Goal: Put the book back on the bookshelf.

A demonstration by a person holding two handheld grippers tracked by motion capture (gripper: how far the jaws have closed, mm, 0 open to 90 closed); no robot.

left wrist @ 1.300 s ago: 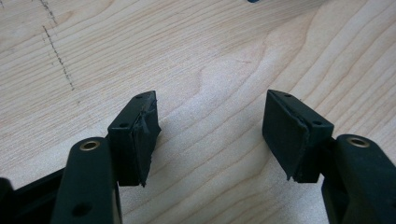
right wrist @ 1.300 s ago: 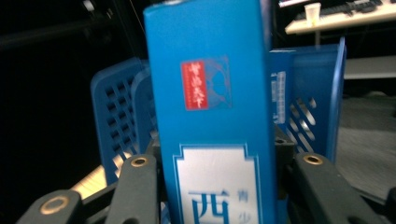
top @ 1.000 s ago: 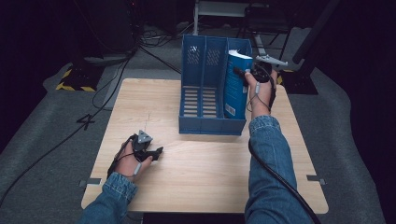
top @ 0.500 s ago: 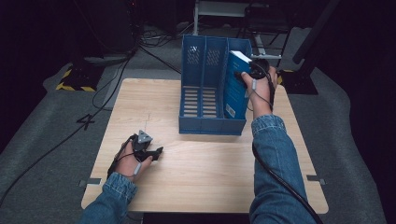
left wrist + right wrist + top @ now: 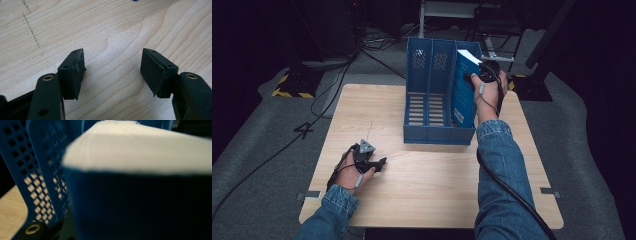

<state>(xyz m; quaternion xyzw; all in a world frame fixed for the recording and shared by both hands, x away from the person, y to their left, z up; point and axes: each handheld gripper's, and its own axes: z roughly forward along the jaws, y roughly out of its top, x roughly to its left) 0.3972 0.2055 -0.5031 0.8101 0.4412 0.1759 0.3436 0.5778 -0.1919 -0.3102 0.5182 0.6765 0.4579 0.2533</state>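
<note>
A blue book with white page edges stands tilted in the right-hand compartment of a blue file rack. My right gripper is at the book's top corner; its jaws have just been closing, and they are shut on the book. In the right gripper view the book is very close and blurred, with the rack's perforated wall to its left. My left gripper rests on the wooden table near the front left. Its jaws are open over bare wood.
The rack's left and middle compartments hold nothing. The table stands on grey carpet, with cables trailing at the back left. A yellow-and-black striped base sits beyond the table's left corner.
The right hand has shifted slightly at the top of the book, which stays in the rack. The left hand has kept still.
</note>
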